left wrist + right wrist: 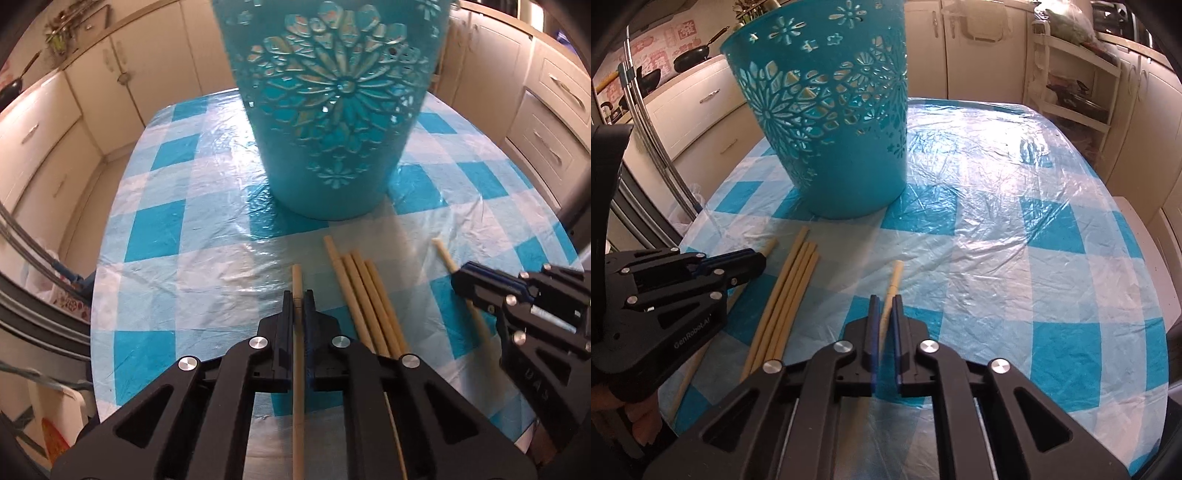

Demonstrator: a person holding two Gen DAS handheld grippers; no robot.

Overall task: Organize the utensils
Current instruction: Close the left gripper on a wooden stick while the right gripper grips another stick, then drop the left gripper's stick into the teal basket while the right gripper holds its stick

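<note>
A tall teal basket [332,110] with cut-out flower patterns stands upright on the blue-and-white checked tablecloth [207,184]. In front of it lie several pale wooden chopsticks [365,295] side by side. My left gripper [298,295] is shut on a single chopstick [297,278], left of that bundle. At the right of this view, my right gripper [461,278] is shut on another chopstick [443,254]. The right wrist view shows the same: right gripper [885,302] clamped on its chopstick [894,277], the bundle [790,295], the left gripper [757,260] and the basket [834,129].
Cream kitchen cabinets [122,74] surround the table. A white shelf rack [1071,92] stands at the far right, dark pans [690,59] sit on the left counter. Metal rails [653,147] run past the table's left edge. A hand [639,424] holds the left gripper.
</note>
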